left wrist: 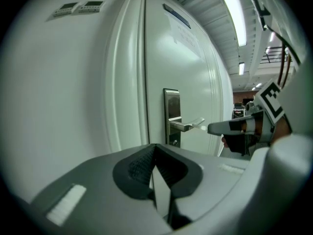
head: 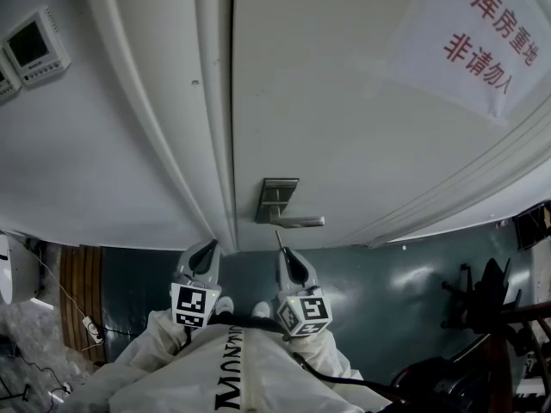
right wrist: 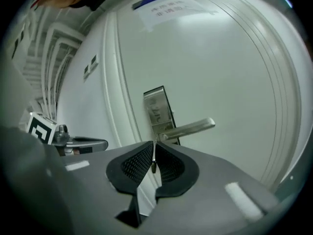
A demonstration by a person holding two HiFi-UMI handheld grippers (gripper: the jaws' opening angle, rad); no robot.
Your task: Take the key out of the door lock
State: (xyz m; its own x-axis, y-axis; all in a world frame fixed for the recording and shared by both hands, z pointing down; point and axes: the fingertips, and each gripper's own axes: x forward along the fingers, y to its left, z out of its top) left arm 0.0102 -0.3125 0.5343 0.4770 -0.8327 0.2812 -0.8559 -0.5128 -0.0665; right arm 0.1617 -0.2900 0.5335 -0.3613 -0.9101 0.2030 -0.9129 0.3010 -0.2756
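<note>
Up close, smooth grey plastic on the right gripper (right wrist: pixel 153 145), with black pads (right wrist: pixel 134 164) bumpy like a net. Pinched tight between those pads, a thin flat key (right wrist: pixel 153 166) of shiny metal, seen edge-on as one skinny line. Jaws squeezed shut on it, pads pressing both flat sides. From the head view, just a dark little sliver poking up past the jaw tips, pointing at the door (head: pixel 344 127). Out of the lock, held near the lock plate (head: pixel 280 192) and close under the lever handle (head: pixel 301 222); maybe touching that handle, too small to be sure. Same grey plastic and netted black pads on the left gripper (left wrist: pixel 155 147), jaws closed tip to tip, pad against pad, off to the side and apart from the door. White, smooth door with long raised strips curving along its edge. Tall silver plate, flat and shiny, shaped like a box standing up. Long silver bar for the handle, rounded at the end, sticking out sideways. Small round keyhole (left wrist: pixel 173 142) low on the plate. White paper sign (head: pixel 469 37) with red writing high on the door.
</note>
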